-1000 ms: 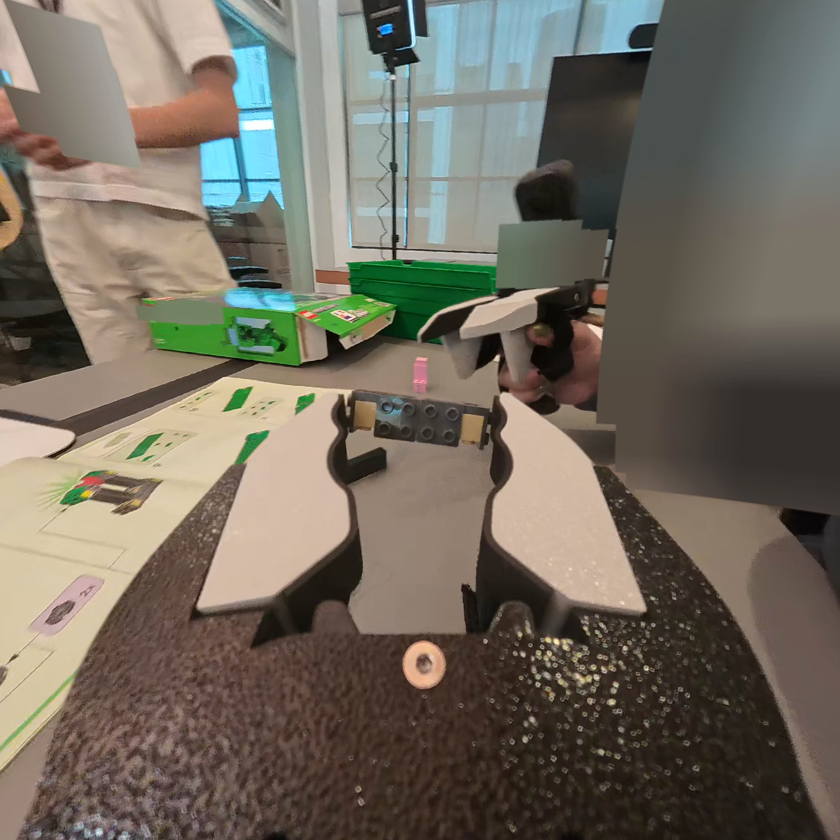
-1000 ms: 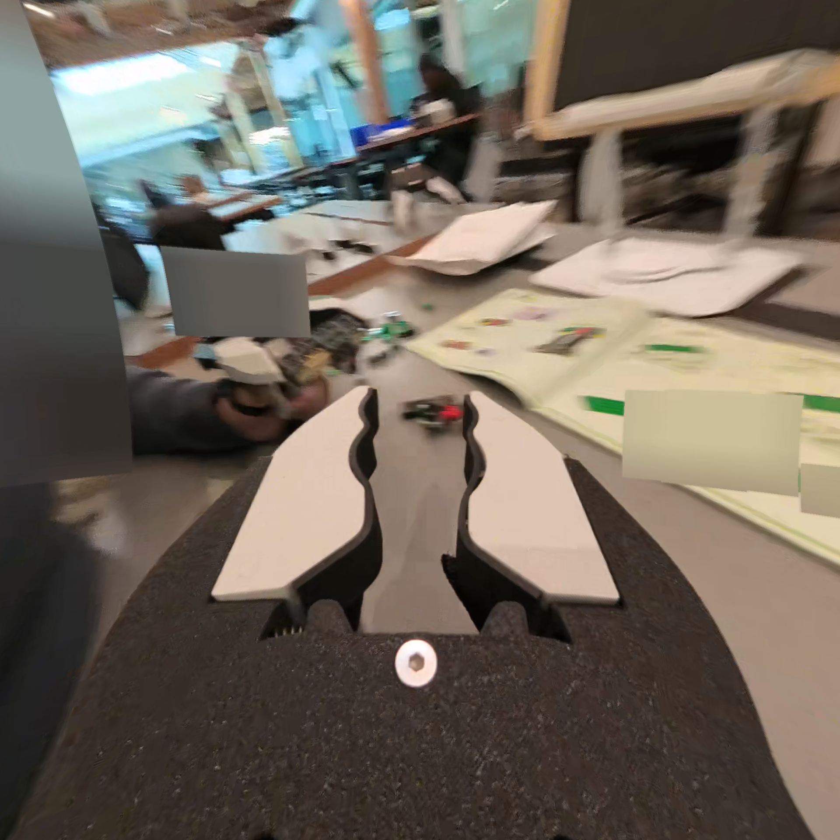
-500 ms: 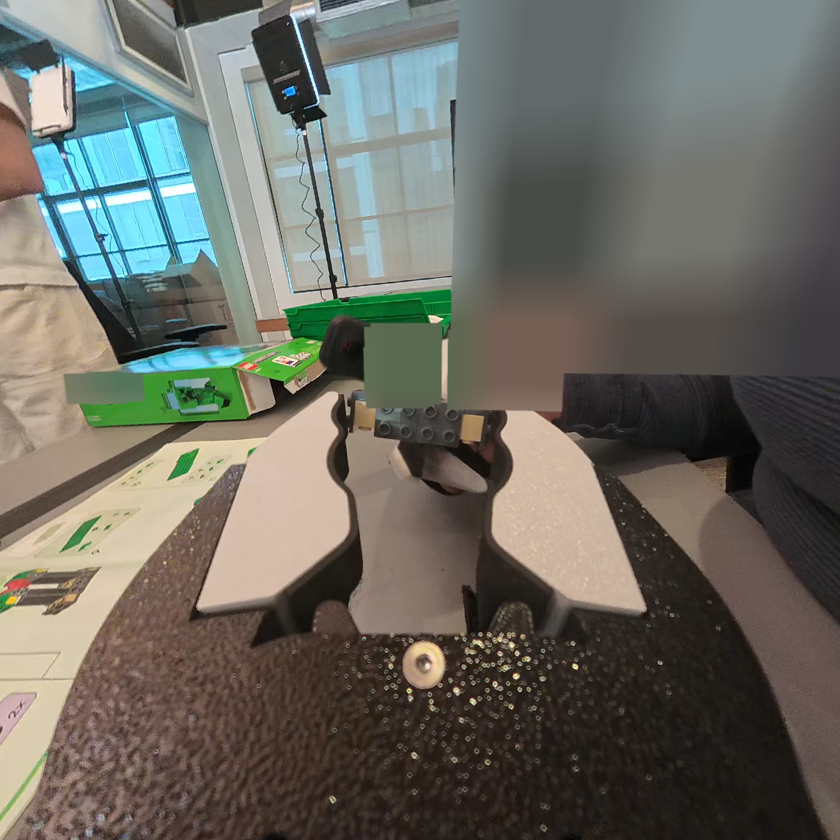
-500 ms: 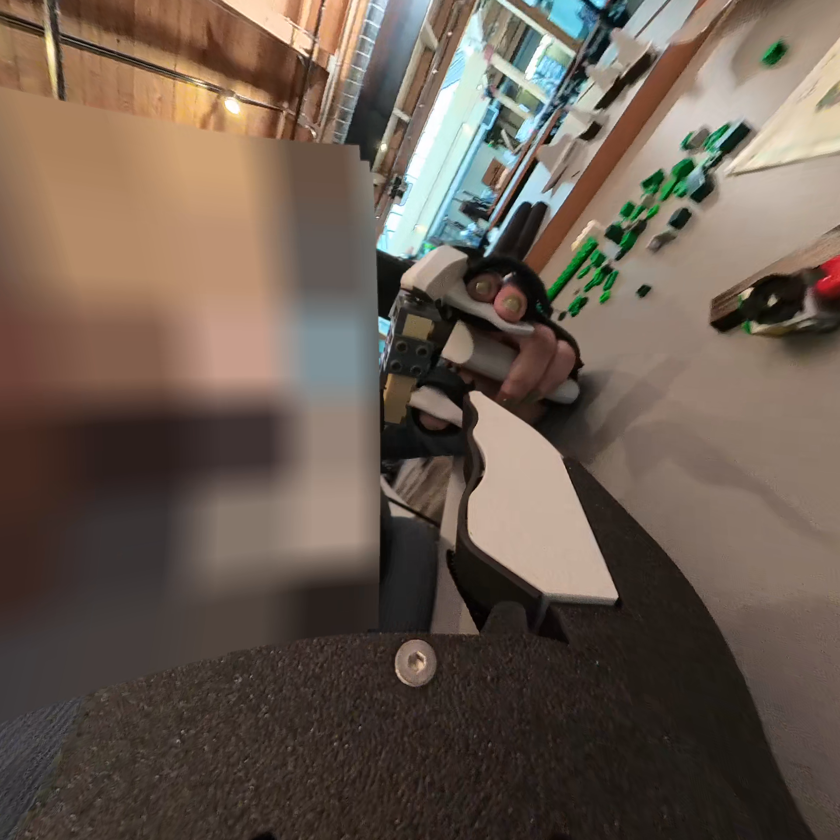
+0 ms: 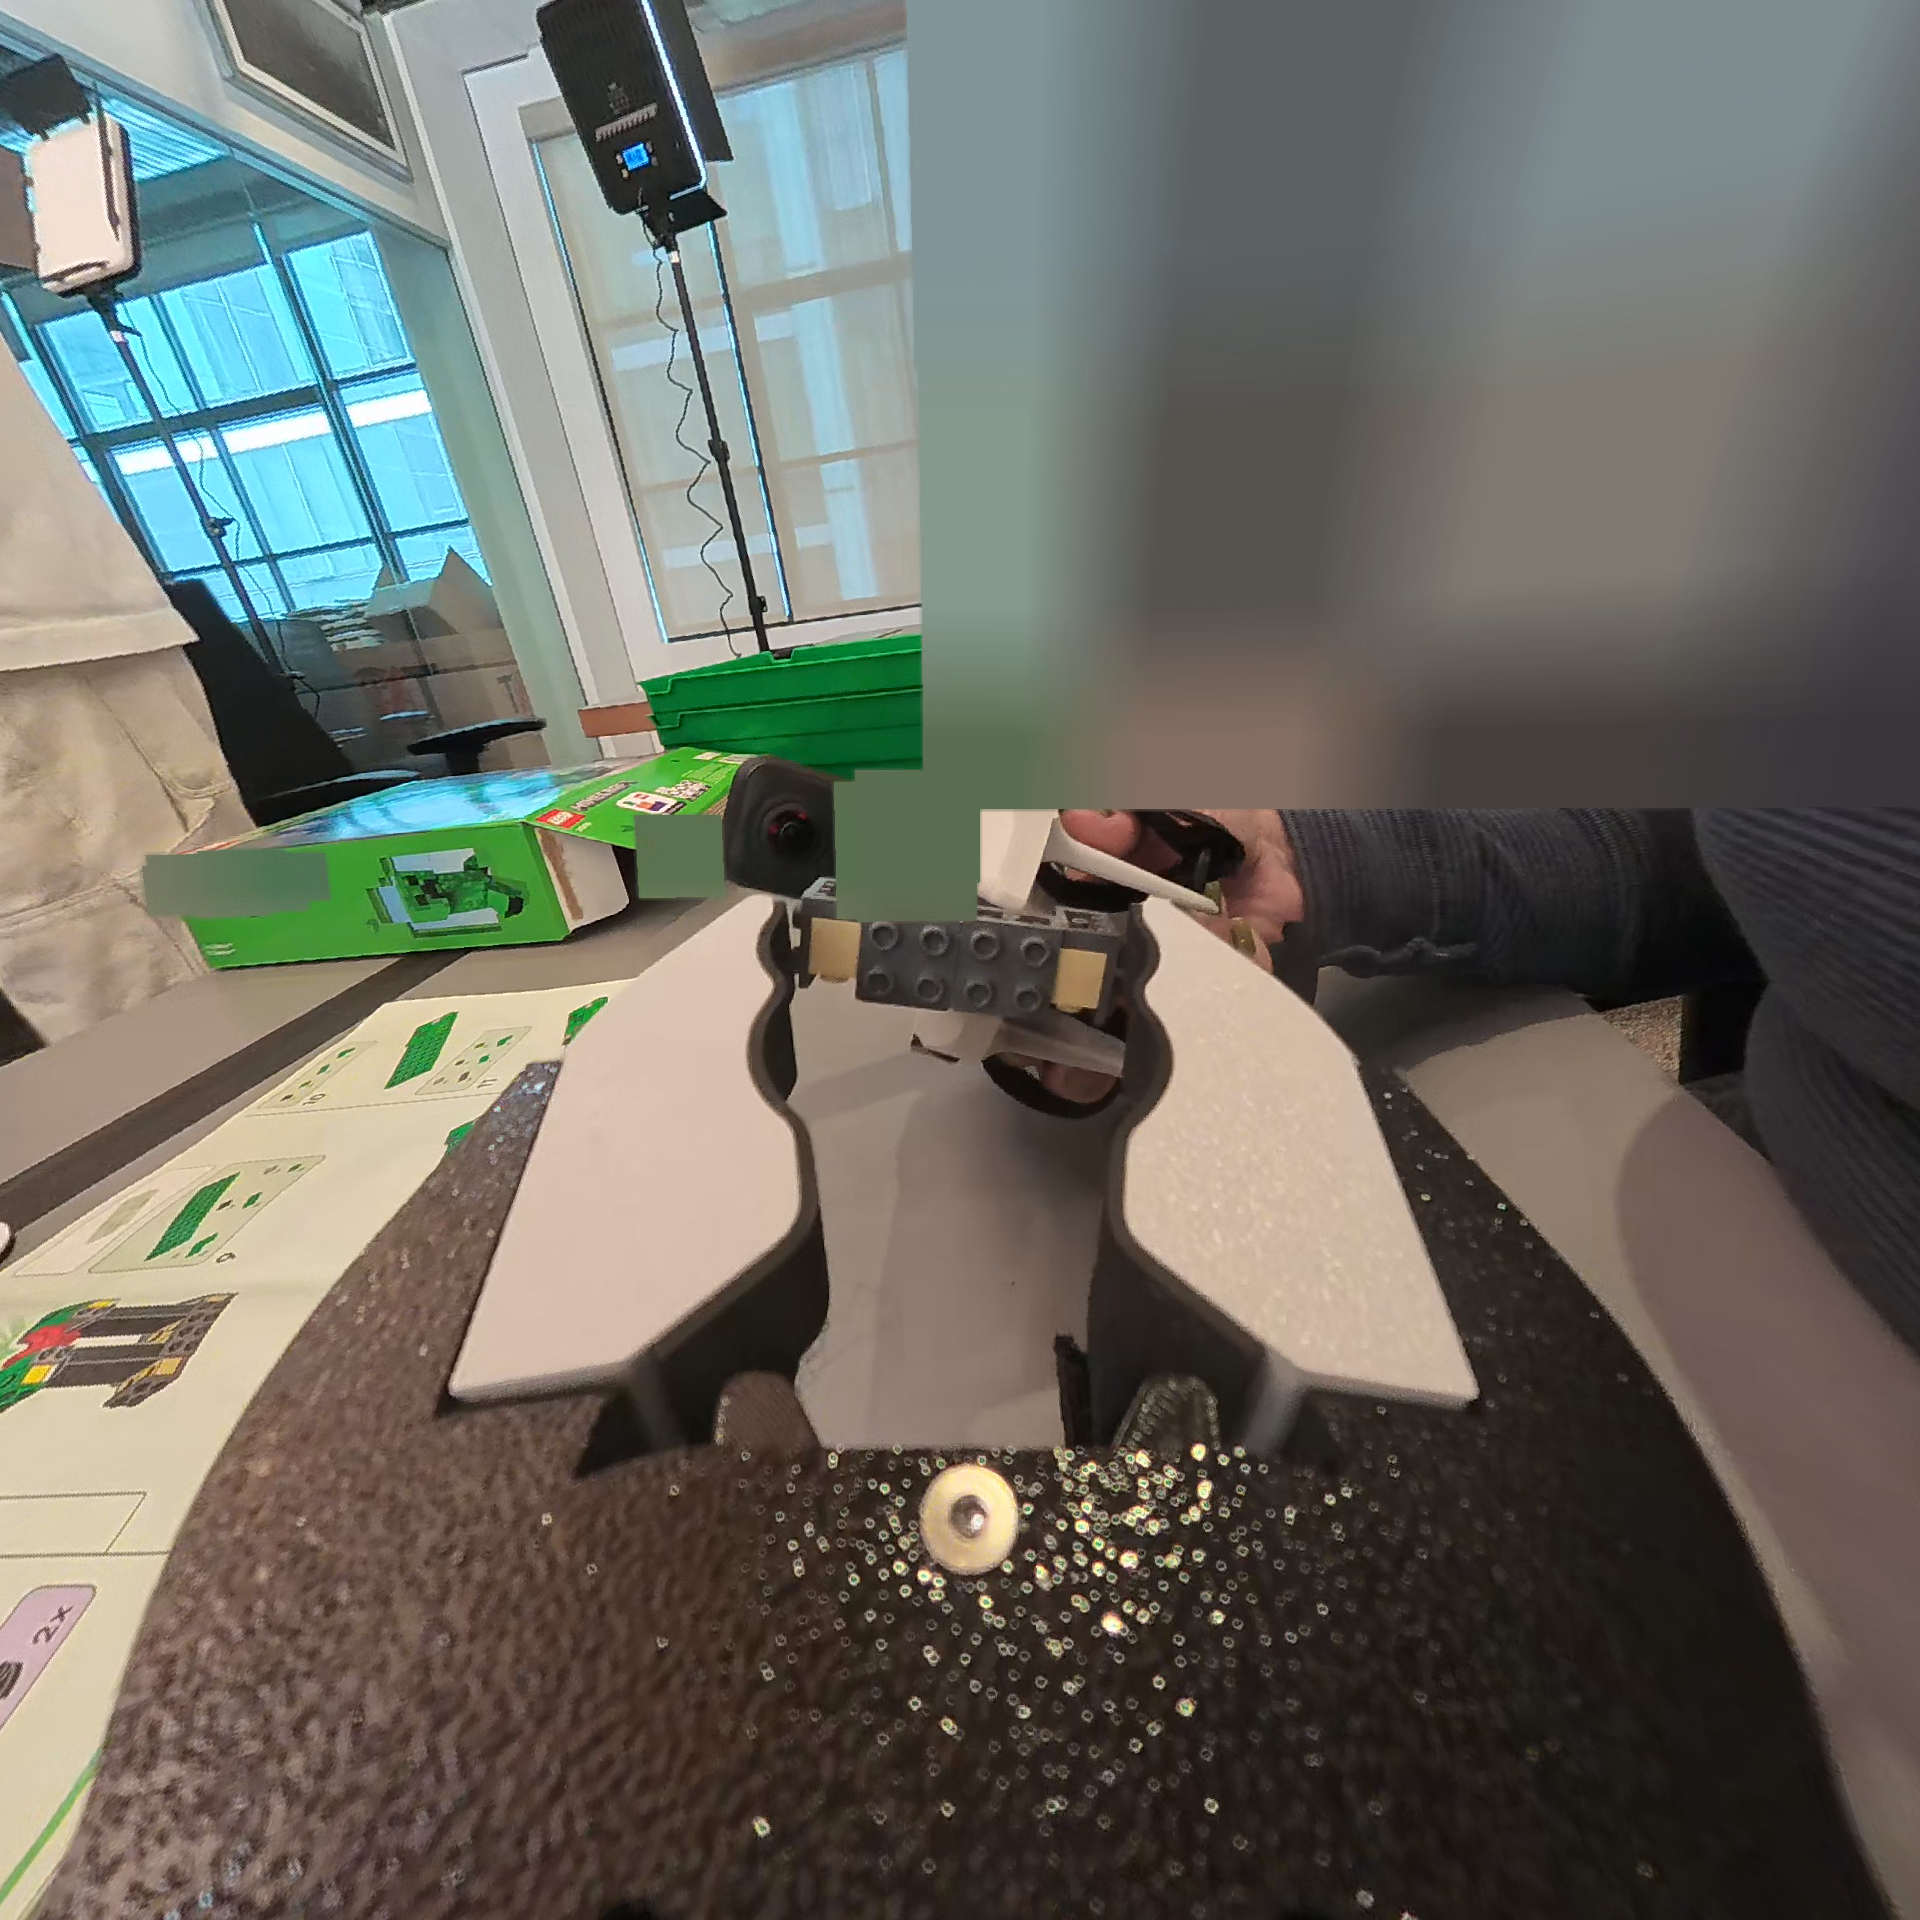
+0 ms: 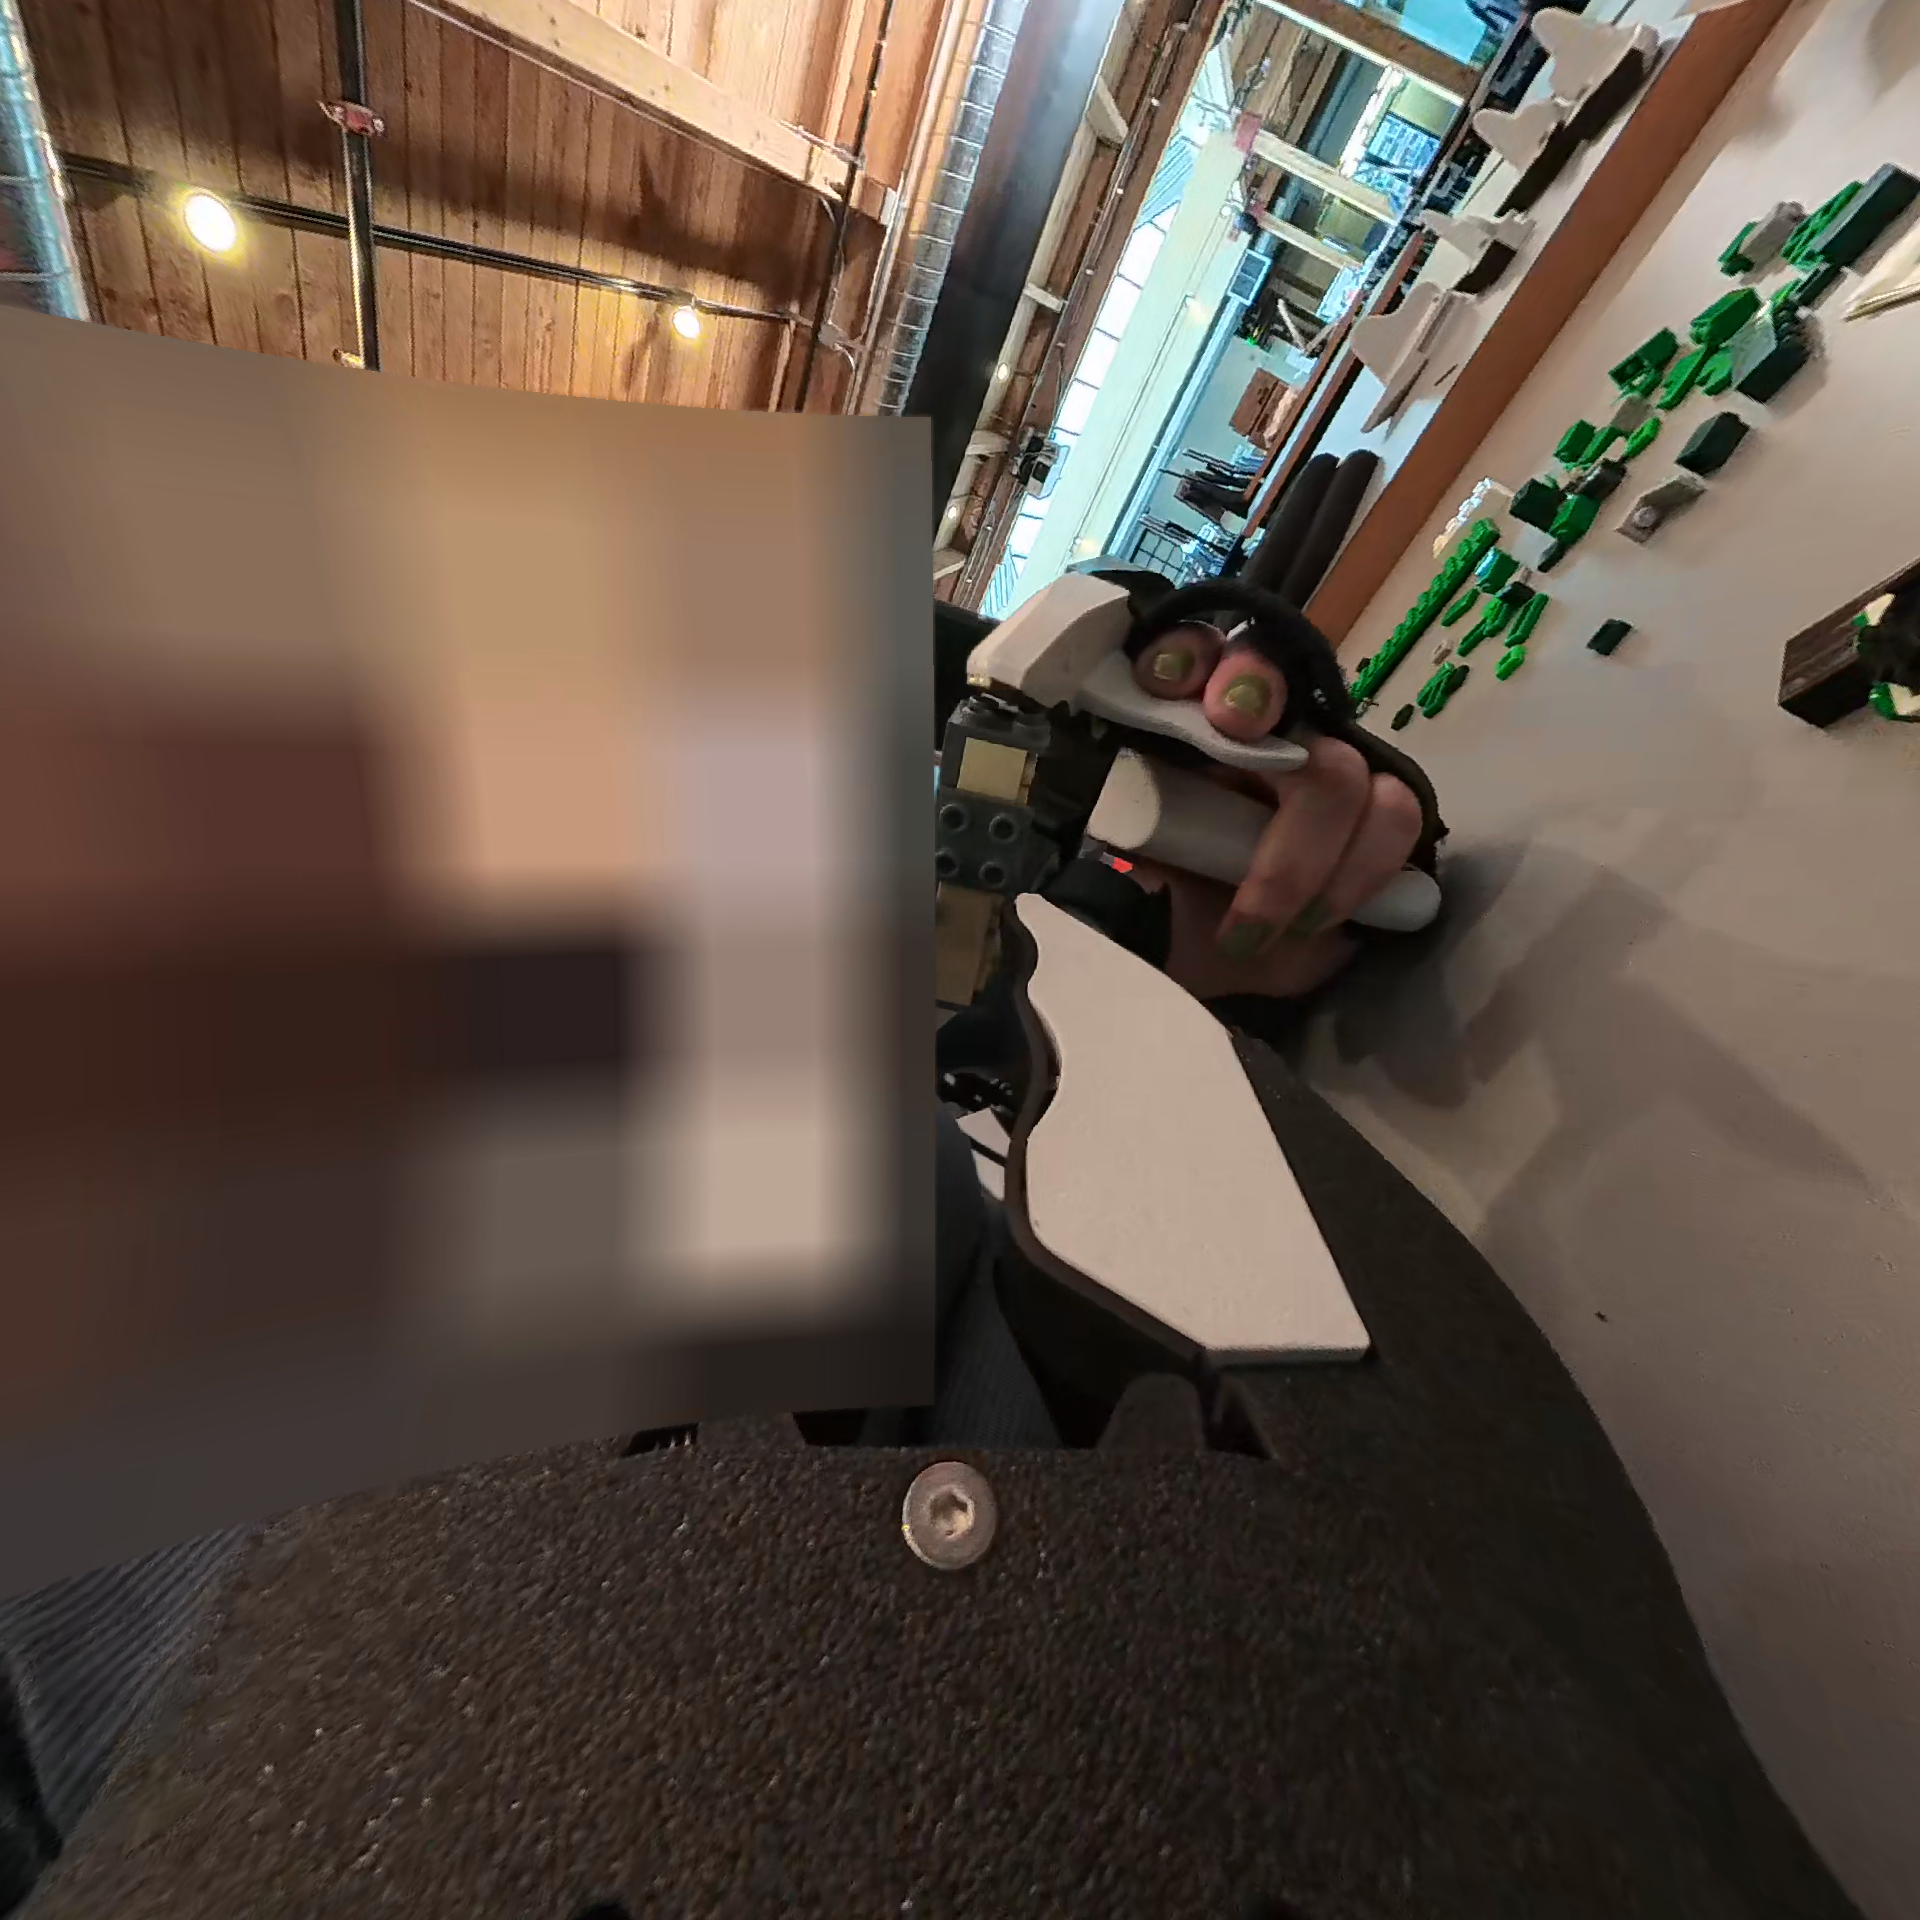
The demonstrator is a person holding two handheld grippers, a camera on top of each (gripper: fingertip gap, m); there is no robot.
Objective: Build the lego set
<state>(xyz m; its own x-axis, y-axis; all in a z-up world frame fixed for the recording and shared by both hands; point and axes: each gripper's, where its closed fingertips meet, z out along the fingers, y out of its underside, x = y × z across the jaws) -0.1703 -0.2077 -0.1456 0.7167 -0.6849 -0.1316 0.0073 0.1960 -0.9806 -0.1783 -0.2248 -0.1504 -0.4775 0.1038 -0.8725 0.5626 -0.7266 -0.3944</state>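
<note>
lego piece (image 5: 961,966), top edge behind blur patch

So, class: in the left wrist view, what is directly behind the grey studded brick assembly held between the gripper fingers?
Behind the grey brick assembly sit the right gripper's white parts and the hand holding it. A blur patch covers whatever lies above, and the right gripper's fingertips are hidden.

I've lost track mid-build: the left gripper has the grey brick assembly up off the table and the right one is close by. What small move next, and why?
Probably hold the left gripper steady. It clamps the grey brick assembly by its tan ends, studs facing the camera, with the right gripper right behind it. A mosaic patch hides one right finger, so I cannot tell whether it carries a piece.
</note>
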